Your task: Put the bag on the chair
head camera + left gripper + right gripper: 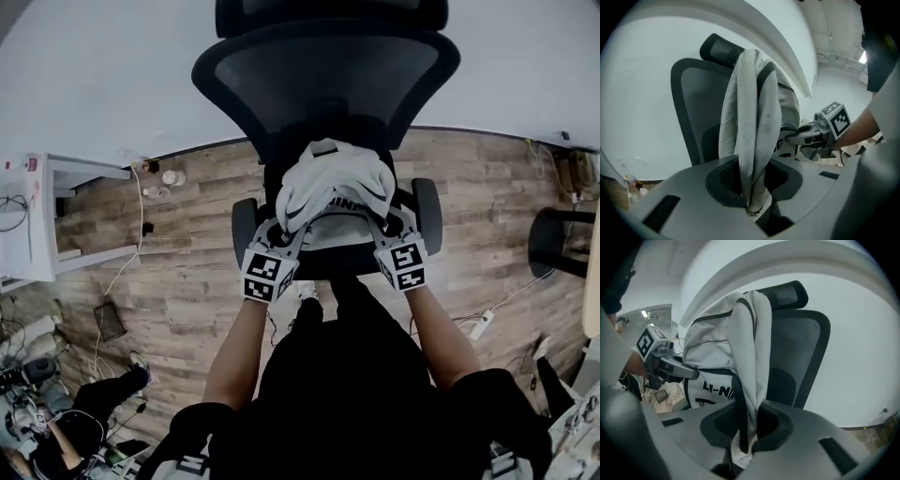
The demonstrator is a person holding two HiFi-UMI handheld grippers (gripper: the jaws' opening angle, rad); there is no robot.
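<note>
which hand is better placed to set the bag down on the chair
Neither clearly: the left gripper and right gripper each clamp the bag, level on either side, over the chair.

L gripper [286, 236] & R gripper [382, 231] jaws grip white bag [335, 183], black chair [323, 80] just beyond them.
</note>
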